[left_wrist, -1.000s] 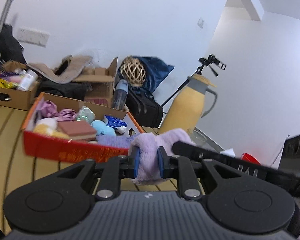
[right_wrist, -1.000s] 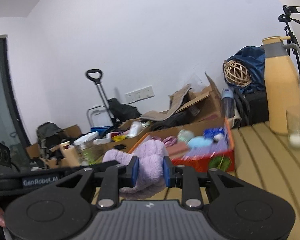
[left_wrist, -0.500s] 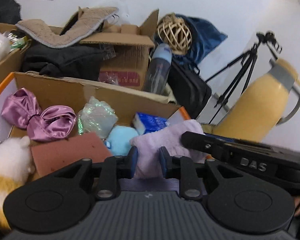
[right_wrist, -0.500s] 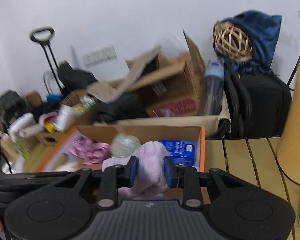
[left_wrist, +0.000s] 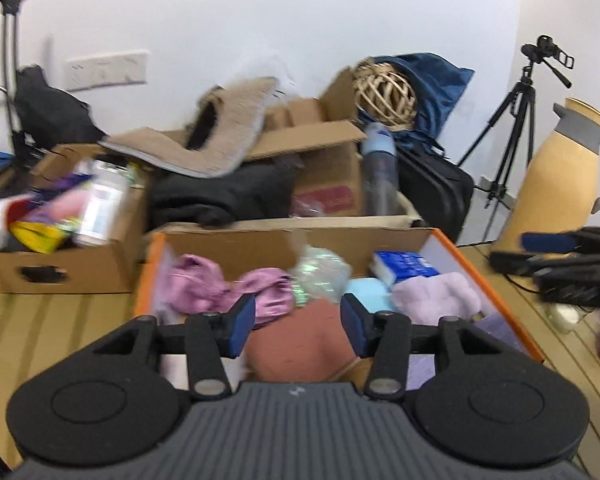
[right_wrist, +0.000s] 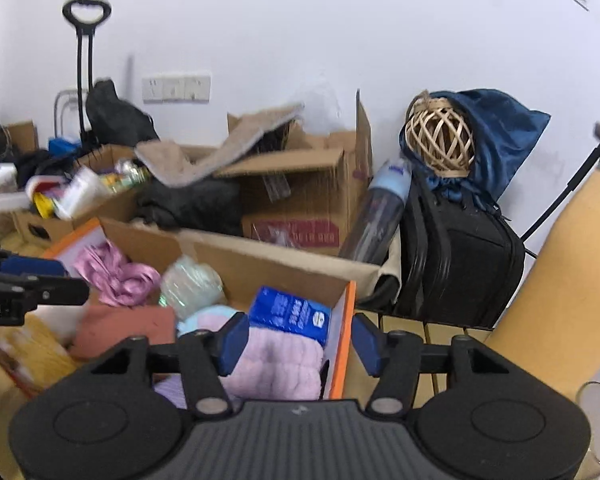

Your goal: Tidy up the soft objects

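The lilac fluffy towel (left_wrist: 436,298) lies in the right end of the orange-edged cardboard box (left_wrist: 496,292), beside a blue tissue pack (left_wrist: 404,266); it also shows in the right wrist view (right_wrist: 276,364). My left gripper (left_wrist: 298,330) is open and empty above the box, over a brown sponge (left_wrist: 300,344). My right gripper (right_wrist: 298,338) is open and empty, just above the towel and the box's right wall (right_wrist: 342,340). The box also holds a pink satin bow (left_wrist: 228,290), a crinkly green ball (left_wrist: 320,276) and a light blue soft item (left_wrist: 364,292).
The box stands on a slatted wooden table (left_wrist: 52,320). A yellow thermos jug (left_wrist: 556,180) and a glass (right_wrist: 598,416) stand to the right. Behind are cardboard boxes of clutter (left_wrist: 60,248), a black bag (right_wrist: 460,256), a wicker ball (right_wrist: 440,140) and a tripod (left_wrist: 516,120).
Both grippers opened and let go of the lilac towel, which now lies in the box's right end. Both have drawn back slightly, the right gripper shifting right.
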Available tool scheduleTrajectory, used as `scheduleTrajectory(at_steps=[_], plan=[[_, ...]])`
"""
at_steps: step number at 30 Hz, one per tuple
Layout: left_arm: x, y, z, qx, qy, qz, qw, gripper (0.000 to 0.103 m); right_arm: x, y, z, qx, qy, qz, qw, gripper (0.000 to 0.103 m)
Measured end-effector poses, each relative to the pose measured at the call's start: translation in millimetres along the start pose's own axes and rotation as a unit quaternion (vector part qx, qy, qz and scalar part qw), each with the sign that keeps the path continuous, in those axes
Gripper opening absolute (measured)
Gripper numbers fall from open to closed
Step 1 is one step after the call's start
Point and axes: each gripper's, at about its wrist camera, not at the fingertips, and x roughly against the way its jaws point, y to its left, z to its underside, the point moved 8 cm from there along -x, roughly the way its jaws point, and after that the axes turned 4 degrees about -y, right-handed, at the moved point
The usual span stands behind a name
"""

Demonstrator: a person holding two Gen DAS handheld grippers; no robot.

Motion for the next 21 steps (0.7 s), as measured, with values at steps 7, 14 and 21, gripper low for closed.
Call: scheduleTrajectory(at_steps=[7,14,21], plan=[[88.2,14.5,-13.1,-0.013,-0.05,-0.044,0.9977,0.067,77.4,3.8,-21.8,-0.015,-0.028,-0.004,0.999,0.067],[184.3,14.7,6.7,-0.011,-0.161,-0.114,0.9804,0.103,187.1,22.5,-17.3,-0.038,-0.132,0.003,0.991,0.103],[263.8,-10.4,39.1,-0.022,-0.198,-0.102,0.9746,0.103,271.5,43.1,17.4,-0.069,-0.203,0.009,0.977,0.103]])
